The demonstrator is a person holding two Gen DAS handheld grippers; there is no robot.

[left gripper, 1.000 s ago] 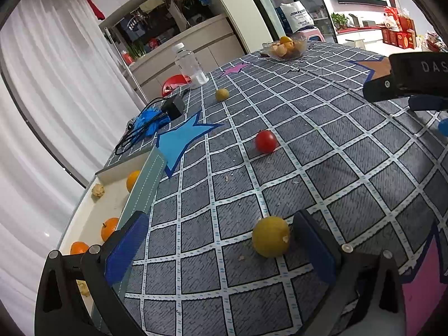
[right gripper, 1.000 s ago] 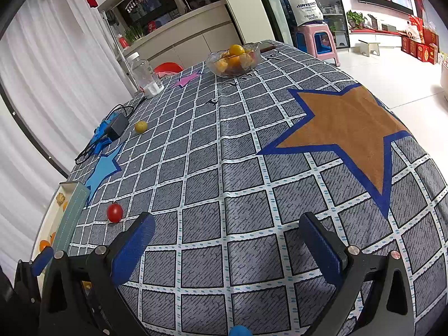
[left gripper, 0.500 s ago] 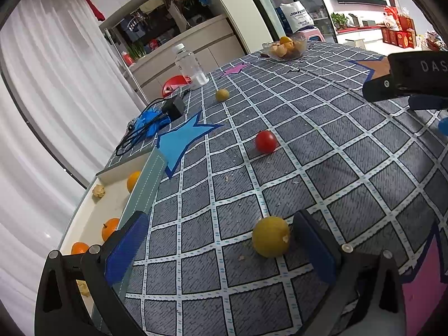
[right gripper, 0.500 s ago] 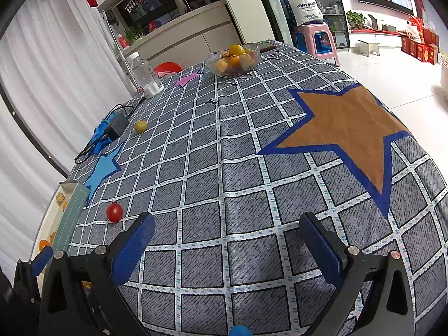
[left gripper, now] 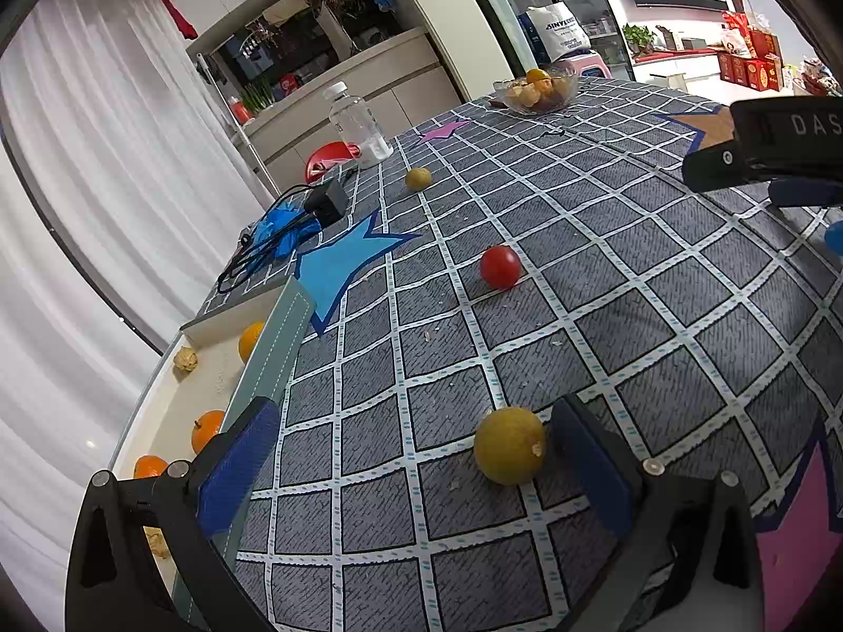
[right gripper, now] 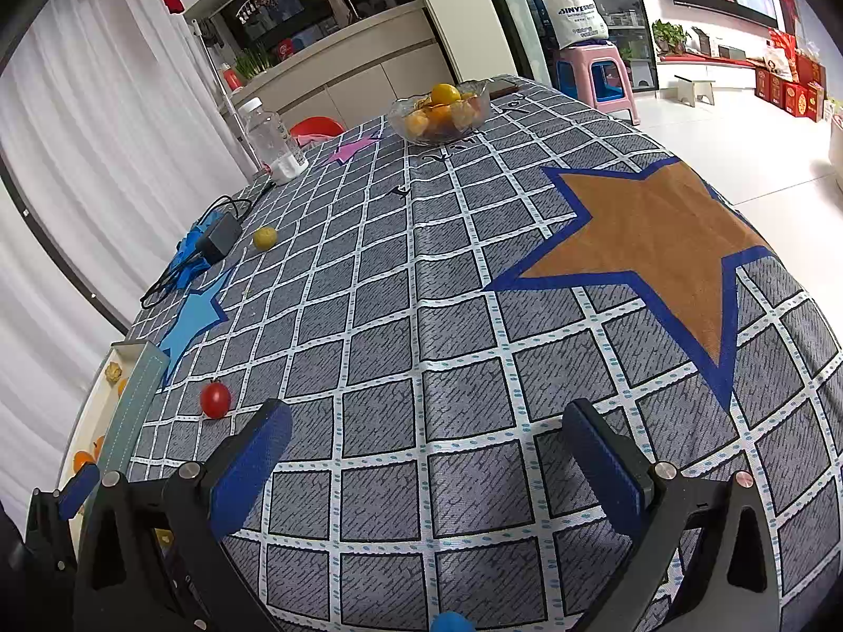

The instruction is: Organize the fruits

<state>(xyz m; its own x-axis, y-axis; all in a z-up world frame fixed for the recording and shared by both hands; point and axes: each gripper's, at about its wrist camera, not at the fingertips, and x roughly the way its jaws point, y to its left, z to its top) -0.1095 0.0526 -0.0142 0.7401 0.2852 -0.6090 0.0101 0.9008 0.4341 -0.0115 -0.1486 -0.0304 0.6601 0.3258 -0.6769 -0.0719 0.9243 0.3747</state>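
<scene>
A yellow fruit [left gripper: 509, 452] lies on the checked tablecloth between the open fingers of my left gripper [left gripper: 416, 466], close to the right finger [left gripper: 590, 468]. A red tomato [left gripper: 500, 266] lies farther out; it also shows in the right wrist view [right gripper: 215, 399]. A small yellow fruit [left gripper: 418, 178] sits near the table's far left and shows in the right wrist view too [right gripper: 264, 237]. A white tray [left gripper: 211, 384] at the left edge holds oranges [left gripper: 206, 429] and dried husks. My right gripper [right gripper: 421, 466] is open and empty over bare cloth.
A glass bowl of fruit [right gripper: 440, 111] stands at the far end. A clear plastic bottle [left gripper: 359, 124], a black charger with cable [left gripper: 326, 201] and a blue cloth [left gripper: 279, 229] lie along the left side. The right gripper's body [left gripper: 780, 142] shows at right in the left wrist view.
</scene>
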